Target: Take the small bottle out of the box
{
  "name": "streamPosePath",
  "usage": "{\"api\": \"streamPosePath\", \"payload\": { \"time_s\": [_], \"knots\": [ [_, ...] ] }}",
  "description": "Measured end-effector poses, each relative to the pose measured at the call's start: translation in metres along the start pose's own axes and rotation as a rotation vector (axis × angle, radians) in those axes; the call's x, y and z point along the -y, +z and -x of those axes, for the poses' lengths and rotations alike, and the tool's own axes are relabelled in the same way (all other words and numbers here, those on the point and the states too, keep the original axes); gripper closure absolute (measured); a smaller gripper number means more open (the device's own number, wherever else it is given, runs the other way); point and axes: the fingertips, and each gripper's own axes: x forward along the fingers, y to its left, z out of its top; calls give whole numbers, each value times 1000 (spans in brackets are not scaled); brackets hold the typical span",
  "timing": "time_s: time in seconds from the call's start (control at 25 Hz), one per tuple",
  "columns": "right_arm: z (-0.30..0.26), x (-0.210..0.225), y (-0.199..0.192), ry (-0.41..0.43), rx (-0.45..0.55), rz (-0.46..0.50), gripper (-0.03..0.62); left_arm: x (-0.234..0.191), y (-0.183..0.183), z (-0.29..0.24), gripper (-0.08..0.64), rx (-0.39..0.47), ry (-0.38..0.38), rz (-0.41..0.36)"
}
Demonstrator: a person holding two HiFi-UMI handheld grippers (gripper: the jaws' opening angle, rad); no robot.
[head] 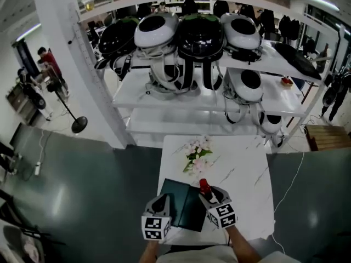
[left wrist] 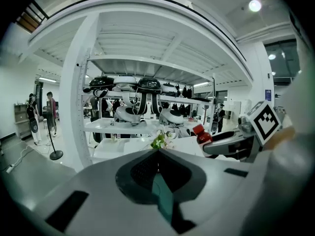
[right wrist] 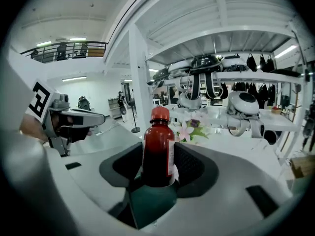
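Head view, dark box (head: pixel 178 203), small bottle (head: pixel 204 187) outside

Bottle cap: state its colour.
The cap is red; the right gripper view shows it best.

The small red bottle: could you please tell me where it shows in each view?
Head view: bottle low centre, in the right gripper.
Left gripper view: bottle right of centre.
Right gripper view: bottle dead centre, gripped.
Shared landmark: the flowers behind it.
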Motion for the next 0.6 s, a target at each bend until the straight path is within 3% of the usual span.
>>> {"api": "streamPosePath", "payload": {
  "time_s": [0.6],
  "knots": [
    [36, -13, 73, -39, 161, 86, 371, 11, 50, 14, 541, 102, -26, -51]
  ]
}}
